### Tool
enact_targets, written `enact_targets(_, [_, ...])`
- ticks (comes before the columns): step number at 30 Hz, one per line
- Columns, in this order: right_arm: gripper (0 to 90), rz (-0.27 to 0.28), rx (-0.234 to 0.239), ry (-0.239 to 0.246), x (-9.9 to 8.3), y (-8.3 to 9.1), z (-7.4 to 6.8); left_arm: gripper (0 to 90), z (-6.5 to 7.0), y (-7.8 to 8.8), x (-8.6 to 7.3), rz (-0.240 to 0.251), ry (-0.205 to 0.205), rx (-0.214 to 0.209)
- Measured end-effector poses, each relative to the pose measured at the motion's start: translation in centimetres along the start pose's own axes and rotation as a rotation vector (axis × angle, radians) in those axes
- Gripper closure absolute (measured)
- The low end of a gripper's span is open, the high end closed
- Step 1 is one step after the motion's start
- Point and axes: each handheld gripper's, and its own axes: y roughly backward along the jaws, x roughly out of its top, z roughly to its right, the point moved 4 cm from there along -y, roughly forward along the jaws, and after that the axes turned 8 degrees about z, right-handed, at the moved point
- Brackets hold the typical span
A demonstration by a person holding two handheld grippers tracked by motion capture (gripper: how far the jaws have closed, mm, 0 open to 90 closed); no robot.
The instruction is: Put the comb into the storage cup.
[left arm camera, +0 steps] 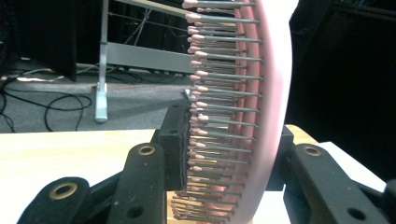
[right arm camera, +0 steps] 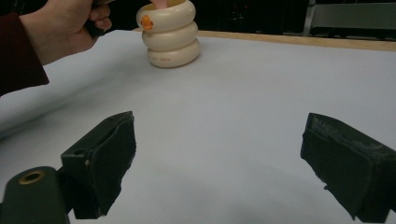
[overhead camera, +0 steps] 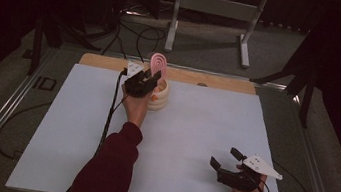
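Item: pink hairbrush, paddle type, with dark pins tipped in pale pink; stands upright with its lower end inside a cream holder of stacked rounded rings, near the far edge of the white table cover. Left gripper: jaws closed on the brush head, one pad against the pin side and the other against the smooth pink back, apparently to steady the brush or guide it in the holder. The left gripper view shows the pins standing out sideways across the frame. Right gripper: jaws wide apart, holding nothing, resting low over the near right of the cover, well apart from the holder, seemingly on standby. Markings: the holder carries a small orange emblem on its top ring and a faint line of lettering on its lowest ring, too small to read. No brand is legible on the brush.
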Motion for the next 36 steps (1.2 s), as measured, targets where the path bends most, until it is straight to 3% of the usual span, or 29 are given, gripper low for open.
enact_targets(21, [10.2, -0.002, 0.006, 0.009, 0.0, -0.2, -0.4, 62.7, -1.6, 1.1, 0.2, -0.046, -0.018, 0.034])
enact_targets(31, [10.2, -0.004, 0.01, 0.01, -0.1, -0.3, -0.5, 62.6, -2.3, 1.3, 0.3, -0.063, -0.006, 0.036])
enact_targets(36, [10.2, -0.01, 0.015, 0.014, -0.1, -0.4, -0.6, 61.3, -2.6, 1.4, 0.3, -0.082, -0.024, 0.042])
